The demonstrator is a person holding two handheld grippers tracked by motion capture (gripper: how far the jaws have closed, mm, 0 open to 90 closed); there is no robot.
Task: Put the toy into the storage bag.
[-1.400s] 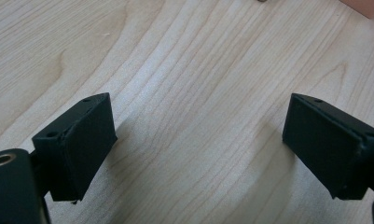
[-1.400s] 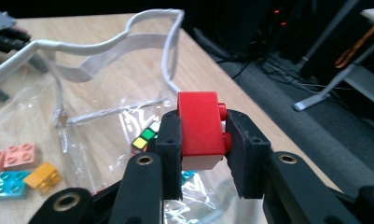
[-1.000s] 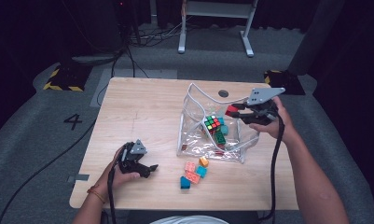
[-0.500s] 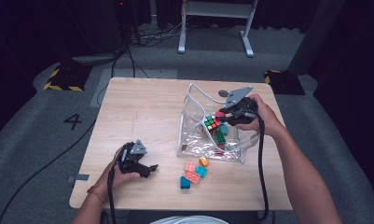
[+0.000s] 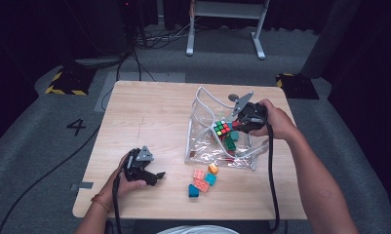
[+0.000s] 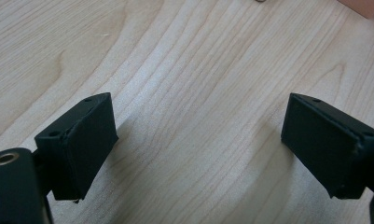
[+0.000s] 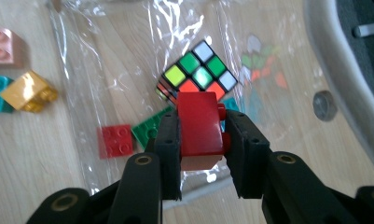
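R tool [image 7: 201, 135] clamped on a red plastic toy brick [image 7: 199, 127] – had moved in over the clear plastic zip pouch [image 5: 203, 141] w/ the colourful puzzle cube [image 5: 222, 128]; drop looked near. L tool [image 6: 198, 149] apart, on the counter [image 5: 149, 112].

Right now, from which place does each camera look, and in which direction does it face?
High view: above the person's side, looking forward and down on the table; both forearms, left gripper, right gripper.
Left gripper view: on the left gripper, facing bare wood between its open jaws.
Right gripper view: on the right gripper, which clamps a red brick, facing down into the clear bag.
Shared: the high and right gripper views both show the puzzle cube.
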